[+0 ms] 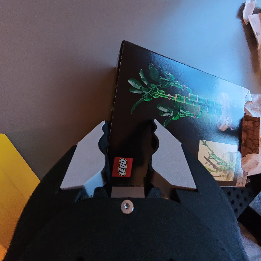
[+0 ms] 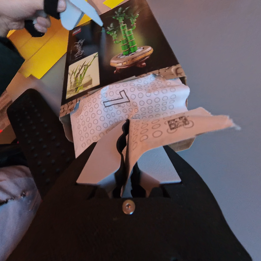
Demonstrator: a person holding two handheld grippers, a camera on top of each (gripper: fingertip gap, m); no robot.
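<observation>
A black cardboard box (image 1: pixel 176 79) printed with a green bamboo plant lies tilted over the grey table. My left gripper (image 1: pixel 129 122) is shut on the box's near end, one finger on each face. The box also shows in the right wrist view (image 2: pixel 127 42), with its torn-open end toward me. A white paper bag (image 2: pixel 141 101) patterned with circles sticks out of that end. My right gripper (image 2: pixel 127 122) is shut on a fold of this bag. The left gripper (image 2: pixel 81 14), held by a person's hand (image 2: pixel 17 15), grips the box's far end.
A yellow flat box (image 2: pixel 42 49) lies on the table beyond the black box, and shows at the left in the left wrist view (image 1: pixel 12 176). A black perforated plate (image 2: pixel 35 127) lies left of the bag. Crumpled paper (image 1: pixel 252 18) is at the upper right. The tips of one gripper are about 25 cm away from the tips of the other.
</observation>
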